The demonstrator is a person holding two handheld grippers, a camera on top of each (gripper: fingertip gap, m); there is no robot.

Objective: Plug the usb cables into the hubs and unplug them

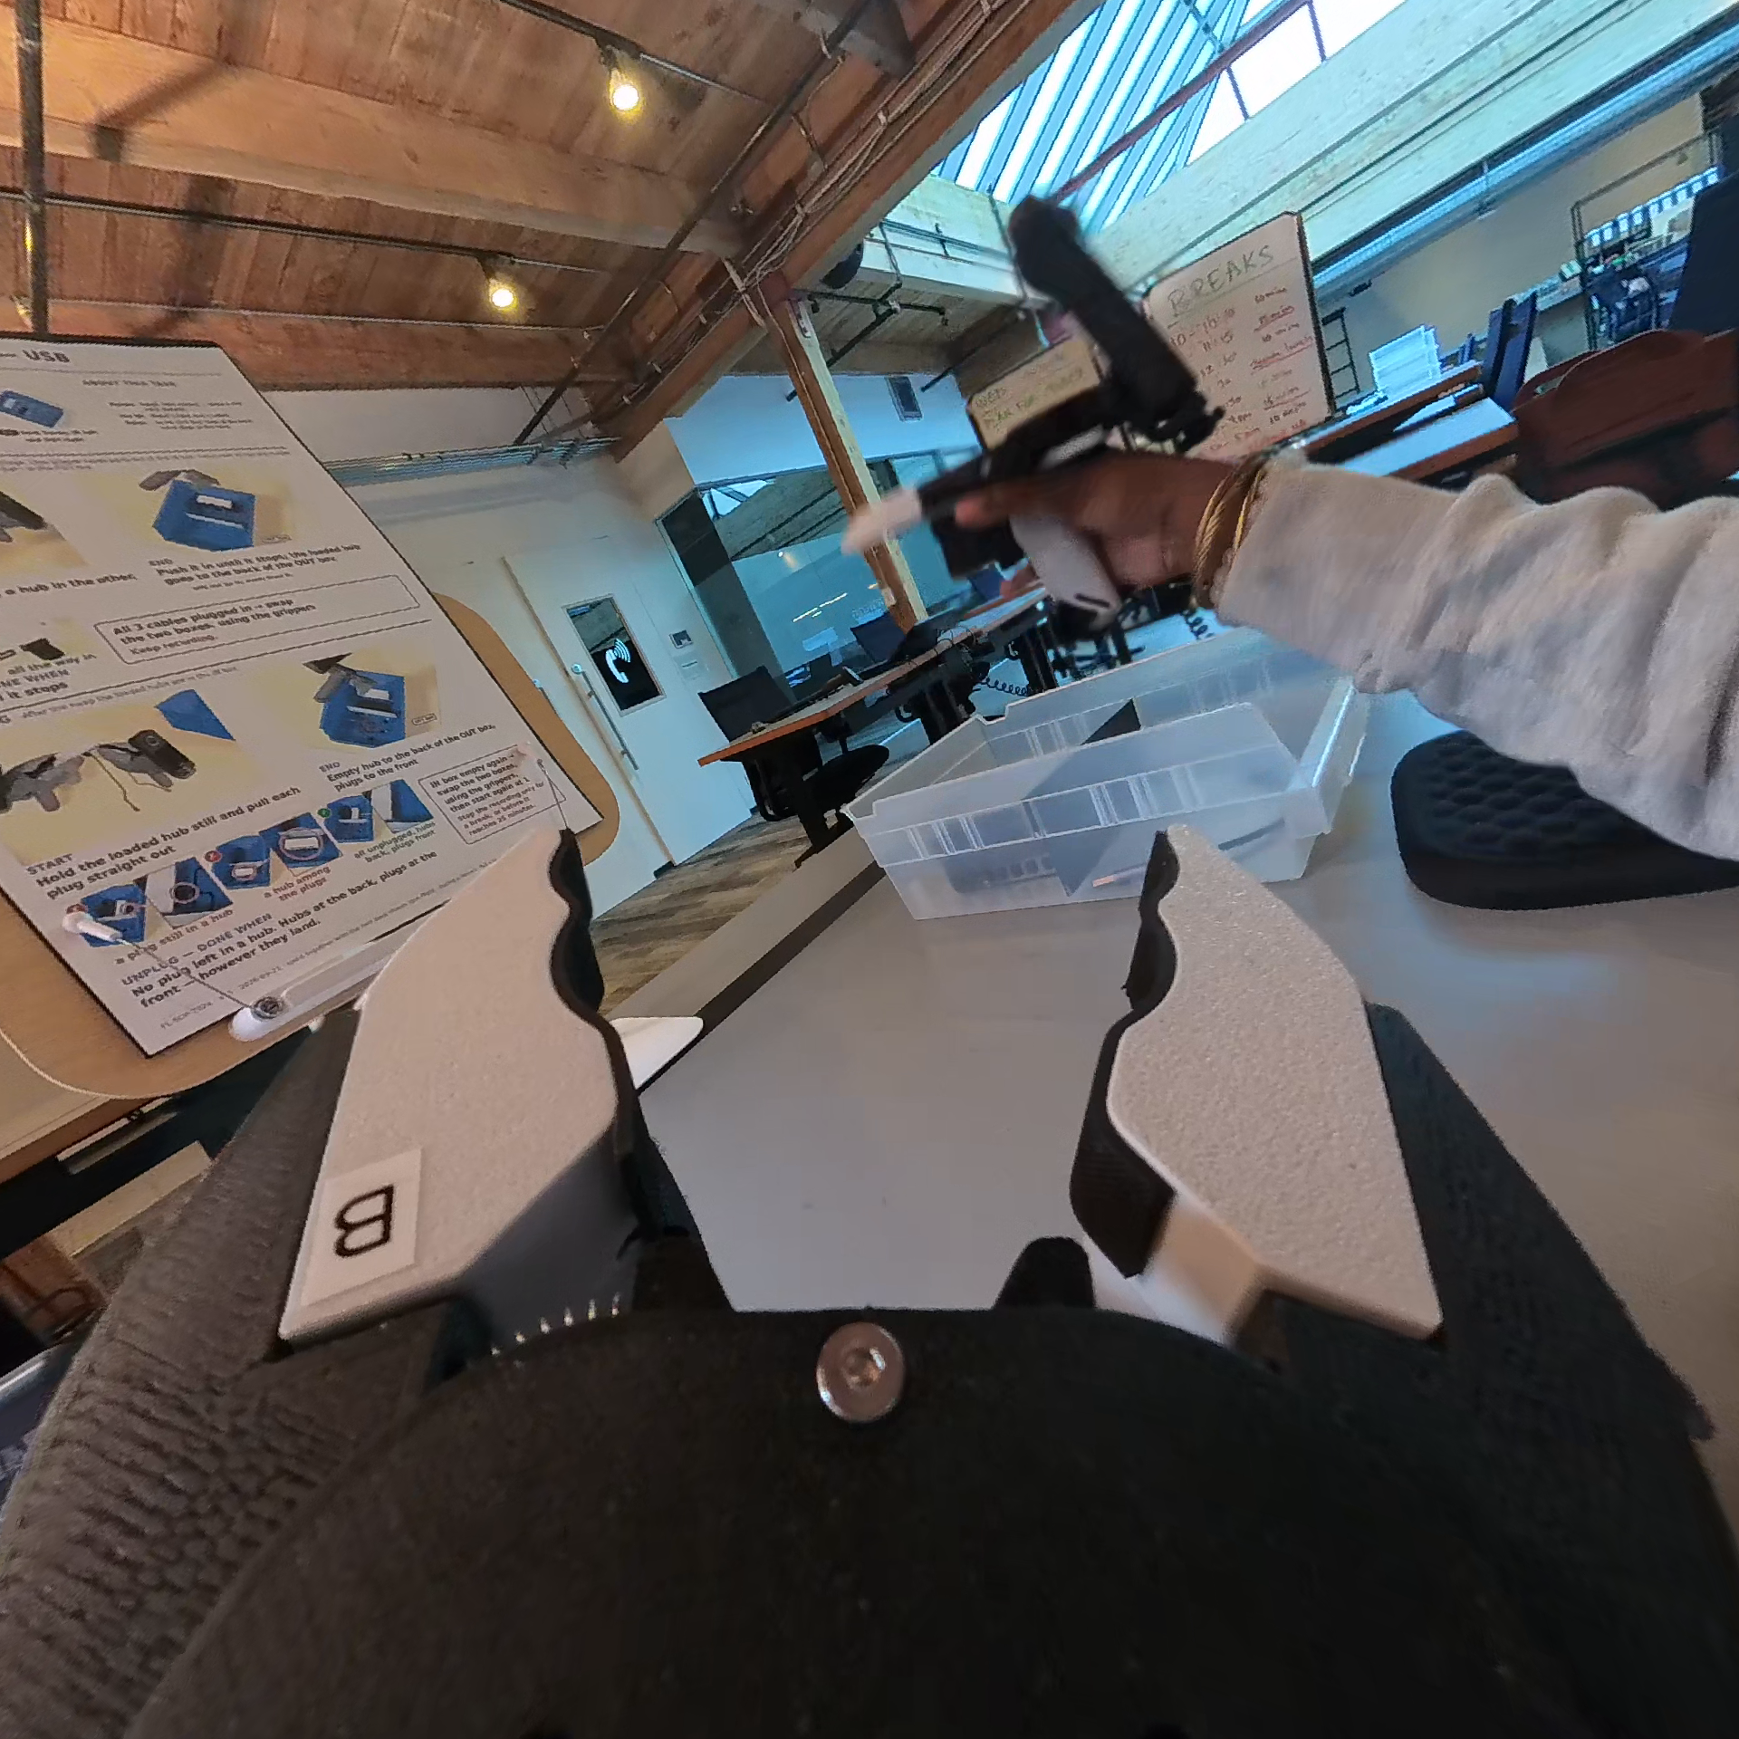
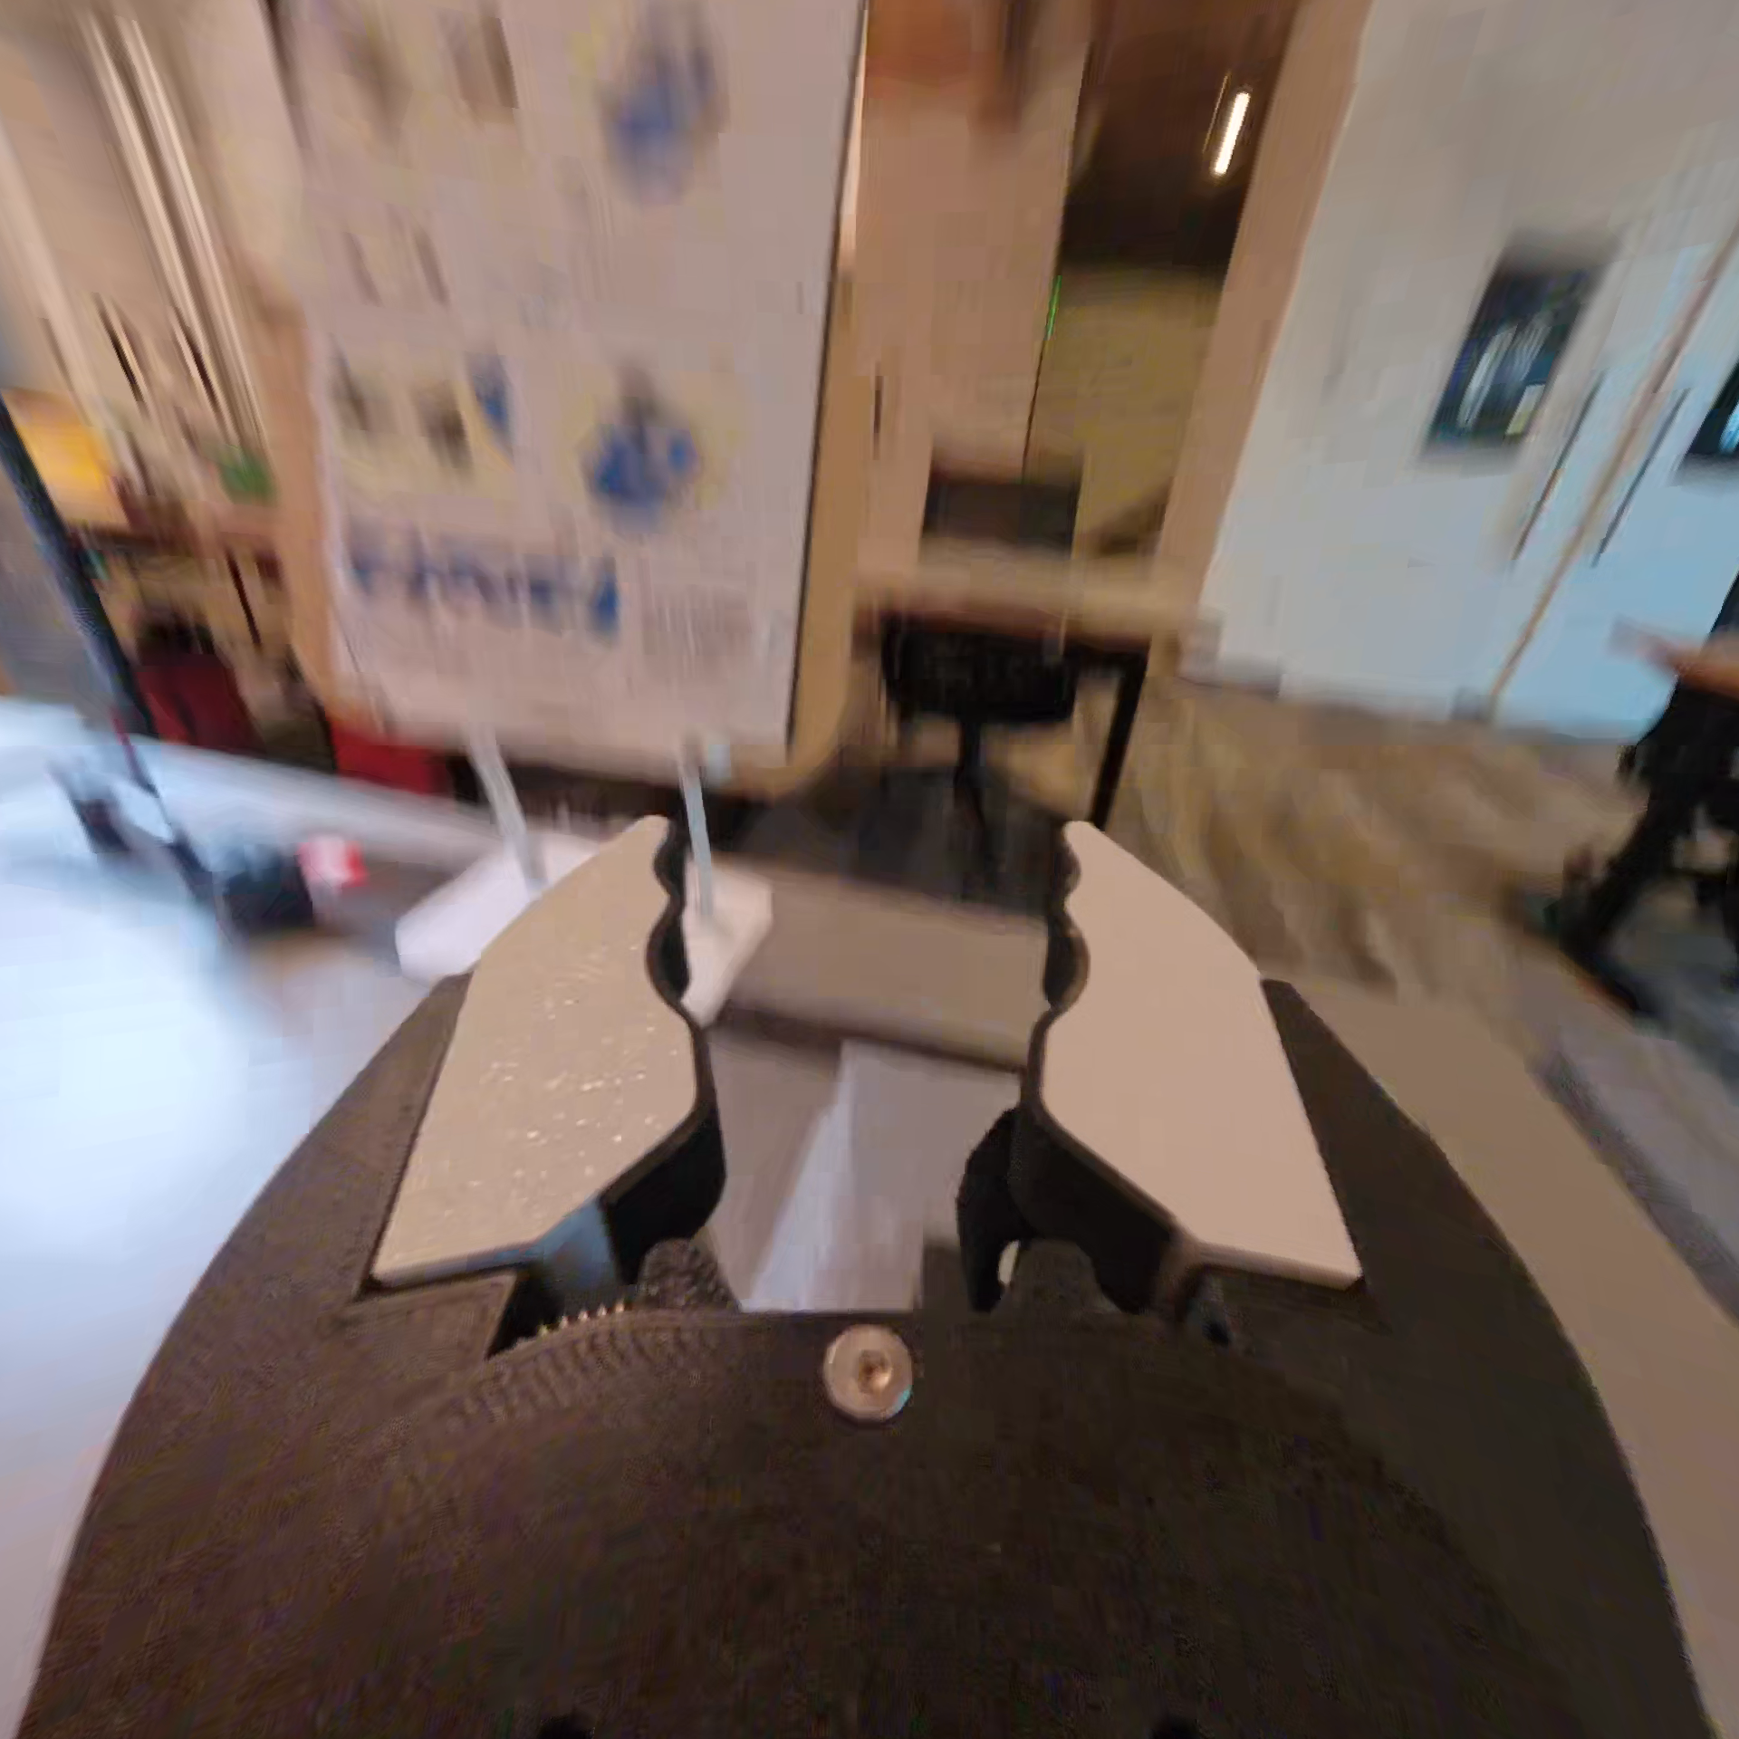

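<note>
left wrist view: left gripper point(image 1: 861, 927) wide apart and empty over bare grey worktop point(image 1: 903, 1129), right gripper point(image 2: 870, 917) parted, empty, raised in air; no cable or hub discernible, clear bins point(image 1: 1110, 800) beyond; work judged not begun.

Left claw point(image 1: 861, 950): my fingers spread wide, nothing between them, tilted upward.
Right claw point(image 2: 870, 927): my fingers apart, empty; the view is blurred.
Right hand point(image 1: 1143, 527): raised, wrapped round the claw's handle.
Right sleeve point(image 1: 1506, 640): pale, forearm stretched across from the right.
</note>
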